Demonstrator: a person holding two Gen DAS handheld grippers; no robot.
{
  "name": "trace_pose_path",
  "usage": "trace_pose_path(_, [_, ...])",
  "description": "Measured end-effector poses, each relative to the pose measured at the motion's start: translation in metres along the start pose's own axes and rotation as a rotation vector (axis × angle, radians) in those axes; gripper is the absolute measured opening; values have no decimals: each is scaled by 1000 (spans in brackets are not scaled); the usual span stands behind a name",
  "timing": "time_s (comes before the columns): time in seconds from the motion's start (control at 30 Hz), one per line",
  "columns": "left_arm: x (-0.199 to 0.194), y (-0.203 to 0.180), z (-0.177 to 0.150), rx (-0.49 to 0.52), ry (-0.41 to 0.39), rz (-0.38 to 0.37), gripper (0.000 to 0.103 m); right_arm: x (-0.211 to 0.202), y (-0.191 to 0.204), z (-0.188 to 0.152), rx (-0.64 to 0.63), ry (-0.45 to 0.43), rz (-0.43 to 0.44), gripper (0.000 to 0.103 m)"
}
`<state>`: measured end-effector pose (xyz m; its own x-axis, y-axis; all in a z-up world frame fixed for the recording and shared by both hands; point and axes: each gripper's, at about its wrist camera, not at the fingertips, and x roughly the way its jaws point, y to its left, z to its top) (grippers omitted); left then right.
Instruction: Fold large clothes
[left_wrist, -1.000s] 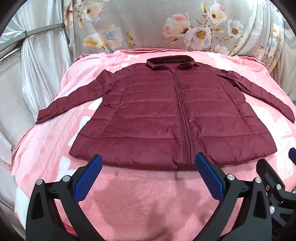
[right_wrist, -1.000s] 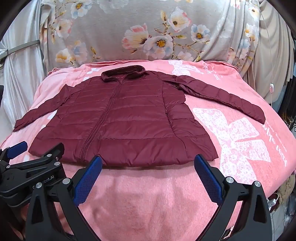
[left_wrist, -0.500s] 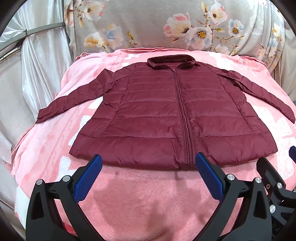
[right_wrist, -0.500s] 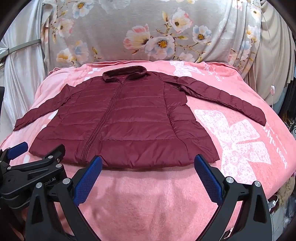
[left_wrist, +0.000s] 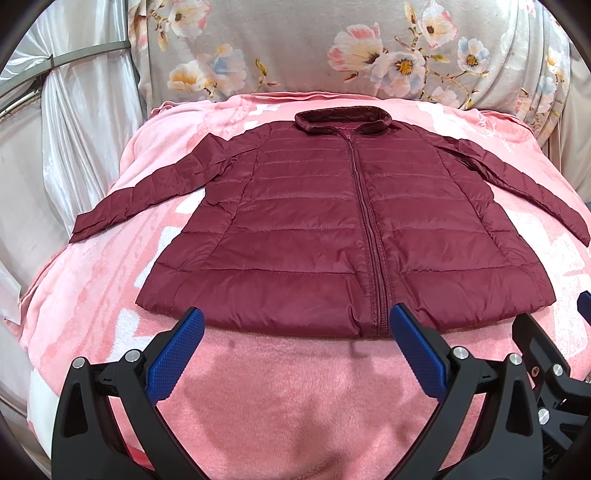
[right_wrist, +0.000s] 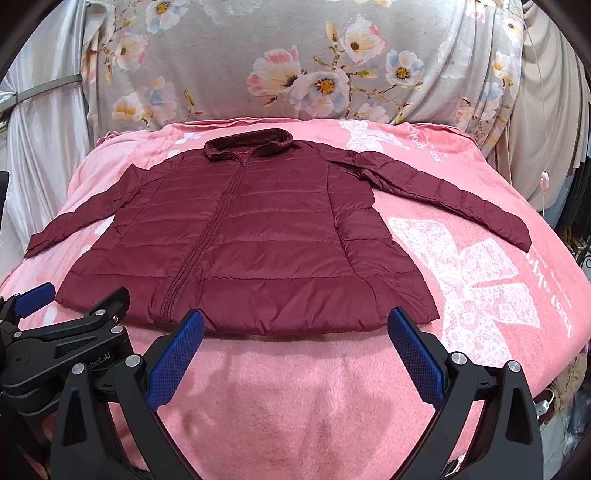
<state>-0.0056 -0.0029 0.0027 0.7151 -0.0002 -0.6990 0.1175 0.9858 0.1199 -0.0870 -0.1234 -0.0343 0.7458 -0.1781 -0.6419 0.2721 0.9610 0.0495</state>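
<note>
A maroon quilted jacket (left_wrist: 325, 229) lies flat and zipped on a pink blanket (left_wrist: 295, 398), collar at the far end, both sleeves spread outward. It also shows in the right wrist view (right_wrist: 251, 243). My left gripper (left_wrist: 295, 332) is open and empty, hovering just in front of the hem near the zipper's bottom. My right gripper (right_wrist: 295, 334) is open and empty in front of the hem's right half. The left gripper's body (right_wrist: 55, 336) shows at the lower left of the right wrist view.
The blanket (right_wrist: 480, 295) covers a raised surface with rounded edges dropping off left and right. A floral grey cloth (left_wrist: 332, 51) hangs behind. Silvery drapes (left_wrist: 66, 129) hang at the left. A thin cord with a switch (right_wrist: 543, 181) hangs at the right.
Both views have crept very slightly; the jacket sits marginally higher in frame. Nothing was grasped or moved.
</note>
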Motion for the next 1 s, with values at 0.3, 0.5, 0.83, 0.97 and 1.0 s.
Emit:
trace_pose_path(0.3, [12,10,-9,-6,10,-5,97,11,1,-4,-11,8,-2,98])
trace_pose_path(0.5, [17,11,-8,-5,19,-3,97,11,2,-4,-14,15,-5,98])
trace_pose_path(0.83, [18,10,-7,-5,22,-2,97,13,3,-4,-16,18,-6,97])
trace_pose_path(0.97, [19,10,-8,-6,23,-2,97,14,4,-4,-16,17,-7,97])
trace_pose_path(1.0, [19,10,-8,-5,23,-2,97,13,4,-3,-16,17,-6,97])
